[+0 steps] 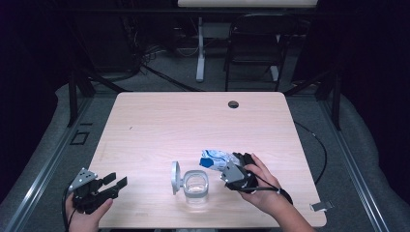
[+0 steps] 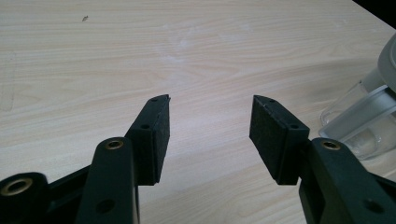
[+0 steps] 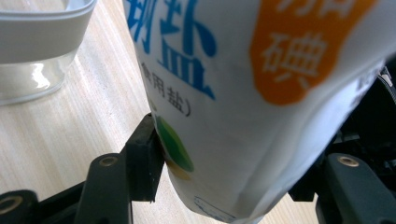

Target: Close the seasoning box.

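Right gripper view: claw clamps salt bag

Pale wood-grain counter, rounded corners, round cable hole near far edge. Clear container stands near front edge, its grey lid upright just beside. Small grey clip lies at front right corner.

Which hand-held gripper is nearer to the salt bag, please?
The right. The right hand-held gripper has its jaws closed around the salt bag, beside the clear container. The left hand-held gripper stands open and empty, near the table's front left corner.
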`<state>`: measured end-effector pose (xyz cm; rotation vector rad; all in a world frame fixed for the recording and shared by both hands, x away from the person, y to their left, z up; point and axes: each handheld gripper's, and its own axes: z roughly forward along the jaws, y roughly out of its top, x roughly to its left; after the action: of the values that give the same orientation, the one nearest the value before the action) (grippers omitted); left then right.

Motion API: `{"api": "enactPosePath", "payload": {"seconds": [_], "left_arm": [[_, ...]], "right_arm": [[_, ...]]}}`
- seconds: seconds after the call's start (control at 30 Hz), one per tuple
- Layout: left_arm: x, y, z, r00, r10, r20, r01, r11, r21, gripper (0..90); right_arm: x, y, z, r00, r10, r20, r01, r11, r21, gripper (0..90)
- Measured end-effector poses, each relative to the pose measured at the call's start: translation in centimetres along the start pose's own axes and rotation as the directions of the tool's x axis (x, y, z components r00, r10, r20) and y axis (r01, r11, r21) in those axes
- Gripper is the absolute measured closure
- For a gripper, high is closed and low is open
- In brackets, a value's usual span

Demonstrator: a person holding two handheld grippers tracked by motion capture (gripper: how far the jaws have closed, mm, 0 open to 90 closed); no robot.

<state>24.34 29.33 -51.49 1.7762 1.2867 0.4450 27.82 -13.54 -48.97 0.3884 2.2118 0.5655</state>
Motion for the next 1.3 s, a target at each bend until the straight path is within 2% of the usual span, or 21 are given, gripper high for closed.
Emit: {"api": "enactPosePath", "payload": {"seconds": [0.13,0.2,0.43,0.7,0.8,0.97,1.03,1.13,1.3], "left_arm": [[0.0,0.0,0.0,1.0000,-0.001,-0.001,0.001,1.0000,0.000,48.2],[0.0,0.0,0.0,1.0000,-0.001,-0.002,0.001,1.0000,-0.001,48.2],[0.1,-0.1,0.0,1.0000,-0.004,-0.001,0.004,1.0000,0.005,48.2],[0.2,-0.1,0.0,1.0000,-0.008,-0.004,0.008,1.0000,-0.001,48.2],[0.3,-0.1,0.0,1.0000,-0.009,-0.004,0.009,1.0000,-0.001,48.2],[0.3,-0.1,0.0,1.0000,-0.008,-0.003,0.008,1.0000,0.004,48.2],[0.3,-0.1,0.0,0.9999,-0.009,-0.004,0.010,1.0000,0.001,48.2],[0.3,-0.1,0.0,1.0000,-0.009,-0.003,0.009,1.0000,0.001,48.2],[0.3,-0.2,0.0,0.9999,-0.010,-0.003,0.010,0.9999,0.002,48.2]], "right_arm": [[0.1,0.1,-0.1,0.9996,-0.027,-0.002,0.027,0.9995,0.017,41.1],[0.2,0.1,0.0,0.9997,-0.026,0.001,0.026,0.9996,0.004,41.1],[0.4,0.2,0.0,0.9977,-0.067,0.008,0.067,0.9977,0.013,41.3],[0.7,0.4,0.0,0.9921,-0.124,0.019,0.123,0.9915,0.041,41.5],[0.8,0.4,0.2,0.9902,-0.139,0.015,0.138,0.9900,0.026,41.5],[1.0,0.5,0.1,0.9865,-0.163,0.014,0.163,0.9861,0.036,41.6],[1.1,0.5,0.2,0.9831,-0.182,0.019,0.181,0.9826,0.040,41.7],[1.2,0.6,0.1,0.9735,-0.227,0.027,0.225,0.9725,0.059,41.7],[1.4,0.6,0.2,0.9686,-0.248,0.018,0.246,0.9673,0.060,41.8]]}}
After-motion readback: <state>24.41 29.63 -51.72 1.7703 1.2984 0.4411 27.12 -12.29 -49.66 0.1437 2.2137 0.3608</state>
